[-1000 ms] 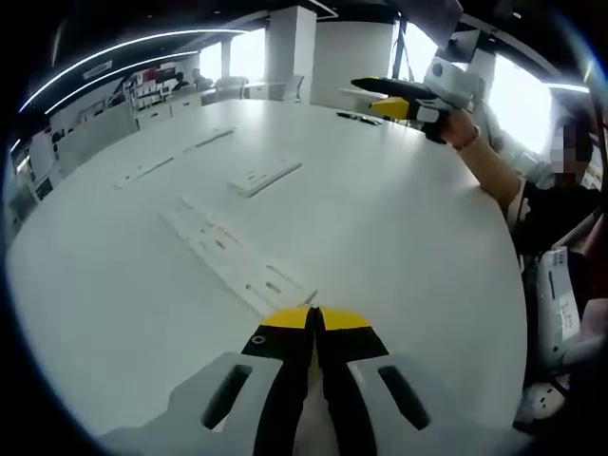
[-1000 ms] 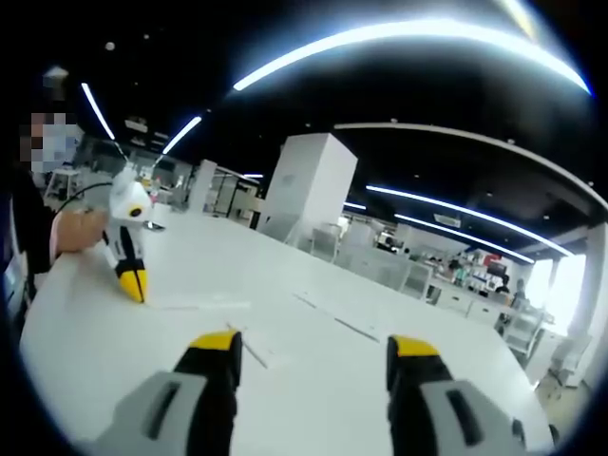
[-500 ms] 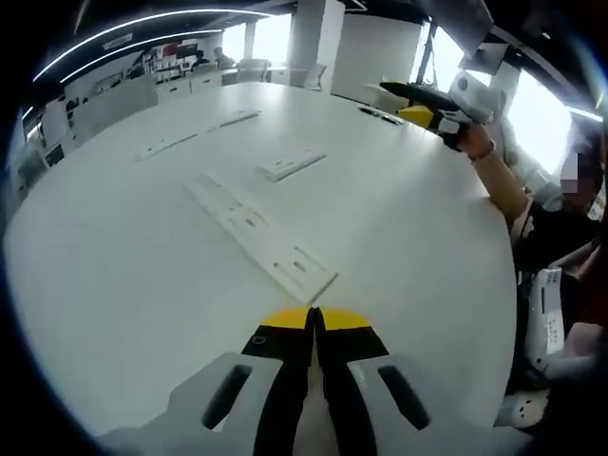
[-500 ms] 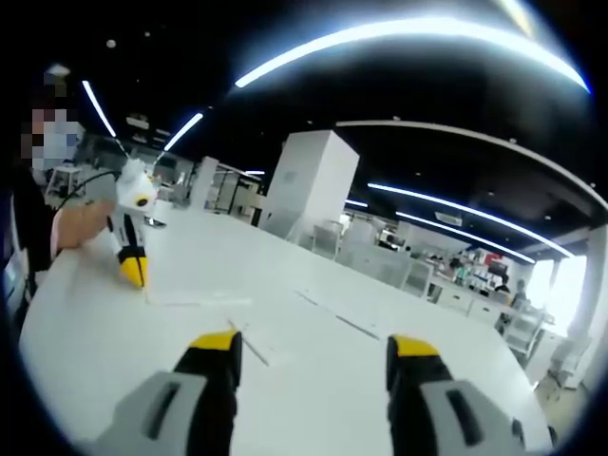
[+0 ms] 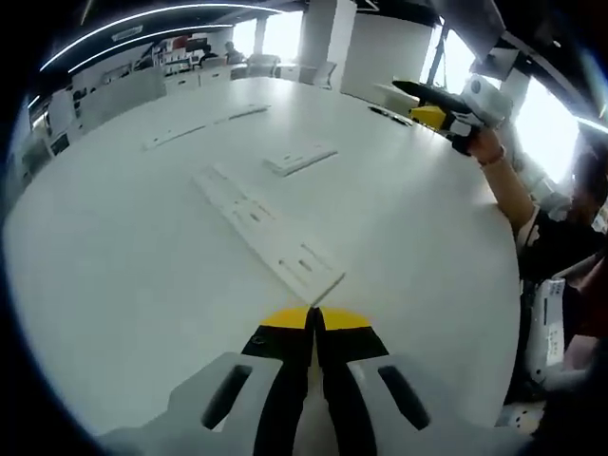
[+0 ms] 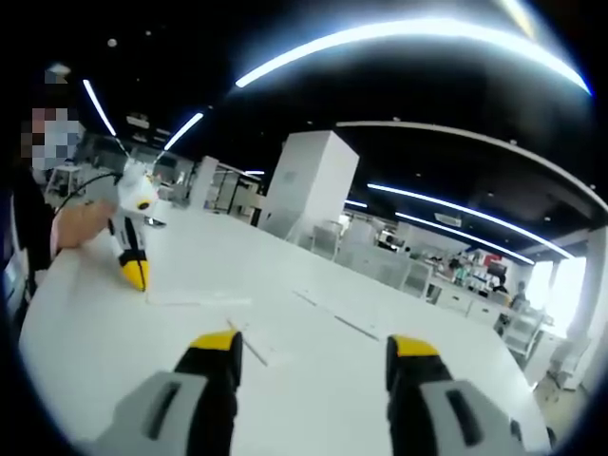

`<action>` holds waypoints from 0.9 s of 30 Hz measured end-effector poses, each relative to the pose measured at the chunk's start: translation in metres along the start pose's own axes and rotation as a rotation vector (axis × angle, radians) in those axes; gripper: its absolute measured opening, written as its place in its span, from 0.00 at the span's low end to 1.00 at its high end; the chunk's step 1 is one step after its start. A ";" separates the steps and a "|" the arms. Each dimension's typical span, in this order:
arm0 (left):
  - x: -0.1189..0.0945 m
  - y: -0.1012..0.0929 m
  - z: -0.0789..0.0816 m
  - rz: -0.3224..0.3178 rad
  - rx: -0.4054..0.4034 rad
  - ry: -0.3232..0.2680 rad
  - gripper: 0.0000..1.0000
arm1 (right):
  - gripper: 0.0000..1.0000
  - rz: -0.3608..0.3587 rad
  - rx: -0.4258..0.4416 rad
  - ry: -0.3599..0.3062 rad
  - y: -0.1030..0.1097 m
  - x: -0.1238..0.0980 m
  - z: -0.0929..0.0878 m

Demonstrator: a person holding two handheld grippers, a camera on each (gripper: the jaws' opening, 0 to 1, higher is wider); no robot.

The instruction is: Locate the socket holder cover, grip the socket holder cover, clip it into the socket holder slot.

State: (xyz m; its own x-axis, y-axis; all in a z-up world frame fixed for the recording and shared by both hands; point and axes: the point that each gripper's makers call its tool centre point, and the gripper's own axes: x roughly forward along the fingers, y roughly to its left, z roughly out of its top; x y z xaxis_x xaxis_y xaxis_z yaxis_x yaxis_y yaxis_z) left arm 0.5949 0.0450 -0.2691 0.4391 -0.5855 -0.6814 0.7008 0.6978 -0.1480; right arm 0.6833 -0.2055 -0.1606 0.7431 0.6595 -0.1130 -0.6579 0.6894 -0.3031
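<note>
Left gripper (image 5: 314, 321) closed, empty, has neared long holder (image 5: 269, 234) at 12 o'clock. Right gripper (image 6: 311, 350) wide open, empty, unmoved. Cover (image 5: 300, 159) ungripped.

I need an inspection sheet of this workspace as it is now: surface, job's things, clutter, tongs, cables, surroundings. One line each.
Surface: large white table, mostly bare.
Job's things: long white slotted strip lying flat ahead of the left tongs; shorter white piece beyond it, apart; thin white strips farther back. Which one is the cover, I cannot tell.
Clutter: nothing seen.
Tongs: left tongs shut, empty, low over the table; right tongs open, empty, held in the air.
Cables: a thin dark cable near the hand holding the left tongs.
Surroundings: open office, white pillar, ceiling light strips, desks behind.
</note>
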 end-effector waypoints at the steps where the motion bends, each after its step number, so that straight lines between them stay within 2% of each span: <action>1: 0.000 0.000 0.000 0.003 -0.002 -0.002 0.03 | 0.62 0.000 0.000 0.000 0.000 0.000 0.000; 27: 0.005 0.003 0.006 0.034 -0.003 -0.019 0.03 | 0.62 0.001 -0.003 0.002 -0.003 0.000 -0.001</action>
State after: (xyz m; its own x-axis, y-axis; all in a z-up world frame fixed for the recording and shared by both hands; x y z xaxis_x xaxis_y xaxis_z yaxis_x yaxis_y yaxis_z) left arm 0.6027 0.0414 -0.2685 0.4735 -0.5691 -0.6722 0.6837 0.7186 -0.1268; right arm 0.6856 -0.2073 -0.1603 0.7428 0.6596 -0.1152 -0.6583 0.6879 -0.3057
